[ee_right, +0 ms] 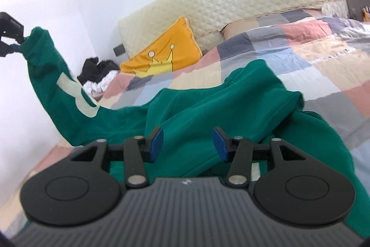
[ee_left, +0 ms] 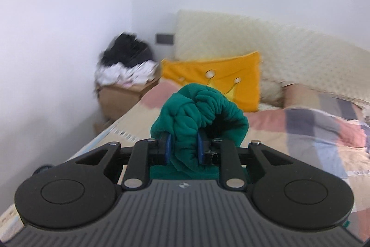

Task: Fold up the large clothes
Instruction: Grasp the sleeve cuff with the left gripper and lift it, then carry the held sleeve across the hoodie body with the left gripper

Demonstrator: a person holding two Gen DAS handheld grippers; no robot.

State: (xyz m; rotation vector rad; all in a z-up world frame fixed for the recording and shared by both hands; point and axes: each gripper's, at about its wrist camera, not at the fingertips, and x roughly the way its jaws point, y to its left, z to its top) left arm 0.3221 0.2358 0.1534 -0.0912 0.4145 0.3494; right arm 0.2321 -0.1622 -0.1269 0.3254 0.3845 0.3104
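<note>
— Left gripper [ee_left: 183, 149] is clamped on the bunched cuff [ee_left: 198, 105] of the green sweatshirt [ee_right: 196, 112]; I see the blue pads [ee_left: 168, 148] pressing the fabric from both sides.

— And your right gripper [ee_right: 187, 142]?

— Half open, nothing between its fingers, hovering just over the sweatshirt's body.

— Where does the garment lie?

— On the patchwork bedspread [ee_right: 300, 57], near the bed's left edge. Its body stays on the bed, while the sleeve runs as one long line up and left, off the bed, to the left gripper [ee_right: 13, 43], cuff end highest.

— Do the views differ?

— The right wrist view shows that whole sleeve with a pale patch [ee_right: 74, 94]. The left wrist view shows only the cuff, the yellow cushion [ee_left: 222, 78] at the headboard [ee_left: 289, 52], and a blurred clothes pile [ee_left: 126, 61] on a box past the bed's left corner.
</note>
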